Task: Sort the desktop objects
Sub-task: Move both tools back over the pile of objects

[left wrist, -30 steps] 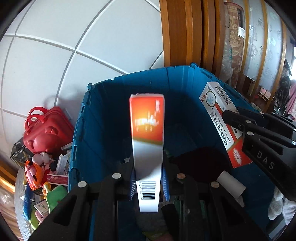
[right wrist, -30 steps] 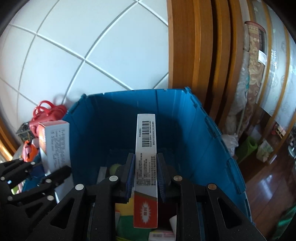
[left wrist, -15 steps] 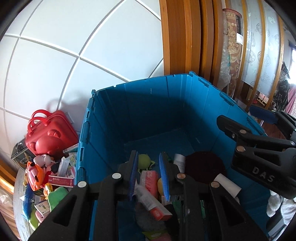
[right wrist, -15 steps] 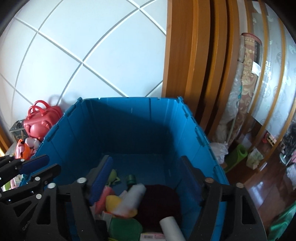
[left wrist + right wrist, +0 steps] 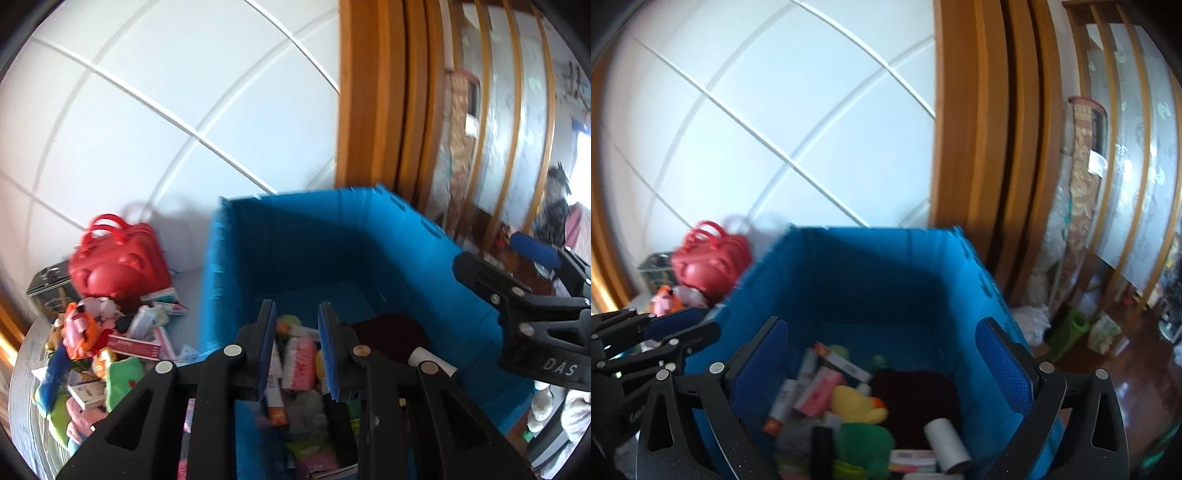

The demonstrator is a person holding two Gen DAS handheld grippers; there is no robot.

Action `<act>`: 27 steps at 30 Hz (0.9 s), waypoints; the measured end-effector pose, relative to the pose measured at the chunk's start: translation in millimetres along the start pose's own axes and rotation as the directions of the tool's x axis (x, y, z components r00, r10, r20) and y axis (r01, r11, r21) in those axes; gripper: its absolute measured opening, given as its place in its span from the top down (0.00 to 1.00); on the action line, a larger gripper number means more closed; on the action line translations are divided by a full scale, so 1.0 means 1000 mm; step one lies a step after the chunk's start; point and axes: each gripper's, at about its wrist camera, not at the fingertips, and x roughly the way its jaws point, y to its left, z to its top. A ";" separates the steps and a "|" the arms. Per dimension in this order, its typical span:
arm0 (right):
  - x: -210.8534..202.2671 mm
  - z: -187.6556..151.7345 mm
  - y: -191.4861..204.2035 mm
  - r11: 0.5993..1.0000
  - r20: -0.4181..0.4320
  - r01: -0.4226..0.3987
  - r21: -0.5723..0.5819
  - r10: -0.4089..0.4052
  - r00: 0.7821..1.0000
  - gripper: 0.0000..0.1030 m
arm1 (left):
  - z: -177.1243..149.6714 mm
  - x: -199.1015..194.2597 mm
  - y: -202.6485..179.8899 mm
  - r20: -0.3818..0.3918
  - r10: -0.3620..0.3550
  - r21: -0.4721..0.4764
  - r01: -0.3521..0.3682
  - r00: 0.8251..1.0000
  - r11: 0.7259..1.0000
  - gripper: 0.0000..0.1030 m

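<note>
The blue crate (image 5: 295, 195) (image 5: 871, 230) stands under both grippers and holds several things: a yellow duck toy (image 5: 857, 402), a green plush (image 5: 864, 443), a dark red cloth (image 5: 919, 395), a white roll (image 5: 947, 446) and a red-and-white box (image 5: 842, 363). My left gripper (image 5: 297, 310) (image 5: 683, 325) hangs over the crate's near left part, shut down to a narrow gap that holds nothing. My right gripper (image 5: 882, 325) (image 5: 487, 251) is above the crate's near side. Its jaws are opening wide with nothing between them.
Left of the crate, a round table carries a red handbag (image 5: 118, 258) (image 5: 709, 258), a metal tin (image 5: 51, 291) and a heap of toys and small boxes (image 5: 110, 350). A white tiled wall rises behind, a wooden door frame (image 5: 369, 110) to the right.
Both grippers let go of their boxes, which now lie in the crate. The right jaws spread wide. Both grippers drew back and up from the crate.
</note>
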 end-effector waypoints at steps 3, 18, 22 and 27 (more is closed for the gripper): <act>-0.018 -0.004 0.027 0.998 0.036 -0.059 -0.012 0.060 0.998 0.00 | -0.019 -0.029 0.030 0.054 0.060 -0.035 -0.058 0.997 0.998 0.77; -0.035 -0.048 0.253 0.898 -0.008 -0.410 -0.161 0.414 0.910 0.00 | -0.141 -0.123 0.267 0.040 0.323 -0.237 -0.305 0.945 0.922 0.41; -0.020 -0.075 0.310 0.876 -0.081 -0.454 -0.160 0.447 0.891 0.00 | -0.181 -0.122 0.323 -0.052 0.387 -0.247 -0.388 0.920 0.888 0.41; 0.015 -0.118 0.349 0.891 -0.210 -0.439 -0.115 0.410 0.888 0.00 | -0.229 -0.109 0.373 -0.150 0.398 -0.222 -0.423 0.905 0.878 0.41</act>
